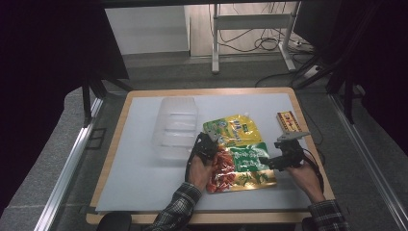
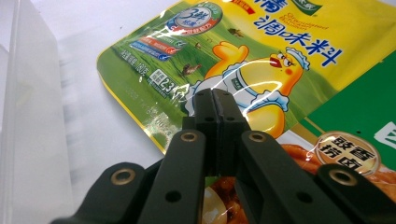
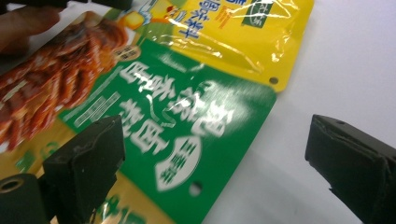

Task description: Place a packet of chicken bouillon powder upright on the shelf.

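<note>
On my white table mat the clear plastic bin stands at about ten o'clock from my hands and, as far as I can see through its walls, holds nothing. So I judge the packing barely begun: every pouch is outside the bin and has yet to go in.

The big red-and-green glossy food pouch lies flat at the centre, between my two hands. The yellow-and-green seasoning pouch with the cartoon chick lies at its twelve o'clock, overlapped by its top edge and just beside the bin. A small red-and-gold packet sits apart at two o'clock, near the mat's corner.

My left gripper is clenched — in the left gripper view its black jaws meet pad to pad over the border of the two pouches. Whether a film edge is pinched between them I cannot tell.

My right gripper stands wide open. In its own view the jaws straddle the green corner of the big pouch — one pad above the film, the other over bare mat, nothing gripped.
</note>
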A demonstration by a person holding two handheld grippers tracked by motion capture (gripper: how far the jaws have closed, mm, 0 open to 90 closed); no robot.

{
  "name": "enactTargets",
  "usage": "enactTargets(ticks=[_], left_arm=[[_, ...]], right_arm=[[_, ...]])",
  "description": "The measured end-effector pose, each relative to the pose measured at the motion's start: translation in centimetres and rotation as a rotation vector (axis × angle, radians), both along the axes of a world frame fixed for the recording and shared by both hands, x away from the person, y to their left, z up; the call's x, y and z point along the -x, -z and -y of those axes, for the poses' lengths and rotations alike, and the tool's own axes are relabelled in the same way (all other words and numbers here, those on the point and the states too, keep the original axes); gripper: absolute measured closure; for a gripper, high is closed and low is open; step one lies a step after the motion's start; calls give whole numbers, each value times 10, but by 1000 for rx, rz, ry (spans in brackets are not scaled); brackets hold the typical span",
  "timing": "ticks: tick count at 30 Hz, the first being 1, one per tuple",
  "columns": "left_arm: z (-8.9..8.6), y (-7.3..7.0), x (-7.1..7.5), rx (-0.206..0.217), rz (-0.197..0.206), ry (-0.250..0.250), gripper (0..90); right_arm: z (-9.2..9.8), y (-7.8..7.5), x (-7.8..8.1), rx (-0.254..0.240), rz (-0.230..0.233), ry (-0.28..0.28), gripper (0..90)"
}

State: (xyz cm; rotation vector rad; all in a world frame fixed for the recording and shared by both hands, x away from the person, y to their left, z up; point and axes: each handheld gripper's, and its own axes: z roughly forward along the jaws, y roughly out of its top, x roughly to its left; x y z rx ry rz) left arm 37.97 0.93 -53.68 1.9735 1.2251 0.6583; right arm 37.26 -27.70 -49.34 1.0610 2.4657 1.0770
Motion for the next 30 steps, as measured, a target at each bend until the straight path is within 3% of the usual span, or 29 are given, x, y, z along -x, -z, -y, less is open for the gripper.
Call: enactTargets(ticks=[6,16,23,29,30], left_arm=[[-4,2,0,-46,-17,-26,900],[-2,3,1,-73,-18,-27,900],[-2,3,1,-80,-18,-30,900],[-4,3,0,-59,-27,-27,900],[-4,3,0,-59,-27,-25,900]], right_arm=[[-6,2,-23,3,-25,7,50],[-15,15,-55,20,-82,35,50],[-19,23,-66,2,-115,33,50],[-22,26,-73,-21,-131,31,50],[-23,26,-75,-43,-138,32,50]])
